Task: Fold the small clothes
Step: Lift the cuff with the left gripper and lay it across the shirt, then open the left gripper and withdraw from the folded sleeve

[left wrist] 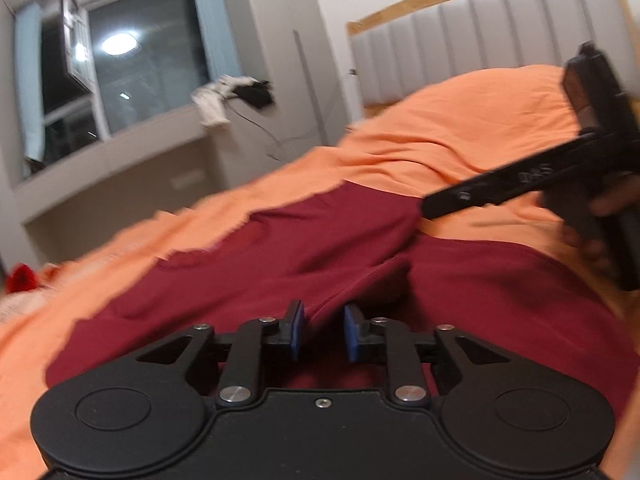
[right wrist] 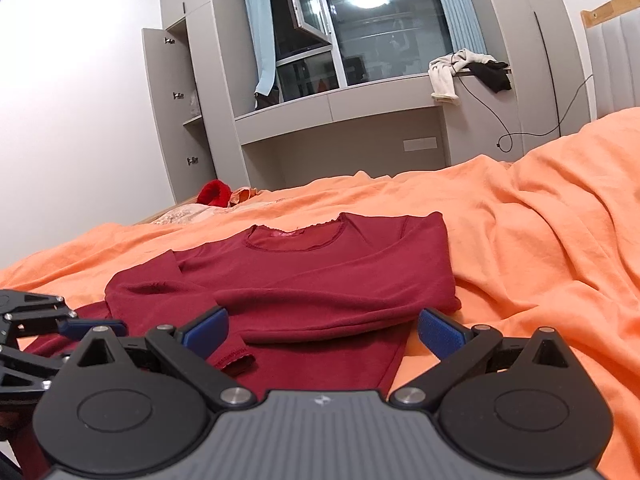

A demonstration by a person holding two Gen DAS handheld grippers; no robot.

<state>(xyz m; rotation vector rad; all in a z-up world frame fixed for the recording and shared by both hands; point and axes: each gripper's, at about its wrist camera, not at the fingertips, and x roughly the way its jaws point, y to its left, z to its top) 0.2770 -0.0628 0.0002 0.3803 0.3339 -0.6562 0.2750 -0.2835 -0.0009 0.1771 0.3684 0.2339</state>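
A dark red long-sleeved top (right wrist: 320,272) lies on the orange bedspread (right wrist: 520,216), neckline away from me, its sleeves folded across the body. My right gripper (right wrist: 322,330) is open, its blue pads either side of the top's near edge, empty. My left gripper (left wrist: 323,332) has its blue pads close together on a raised ridge of the red top (left wrist: 280,256). The left gripper also shows at the left edge of the right wrist view (right wrist: 92,326). The right gripper shows in the left wrist view (left wrist: 520,184), over the top's far side.
A padded grey headboard (left wrist: 480,44) with a wood frame stands behind the bed. A grey window desk (right wrist: 340,120) holds white and black clothes (right wrist: 464,68). A red item (right wrist: 214,194) lies at the bed's far corner. A wardrobe door (right wrist: 168,112) stands open.
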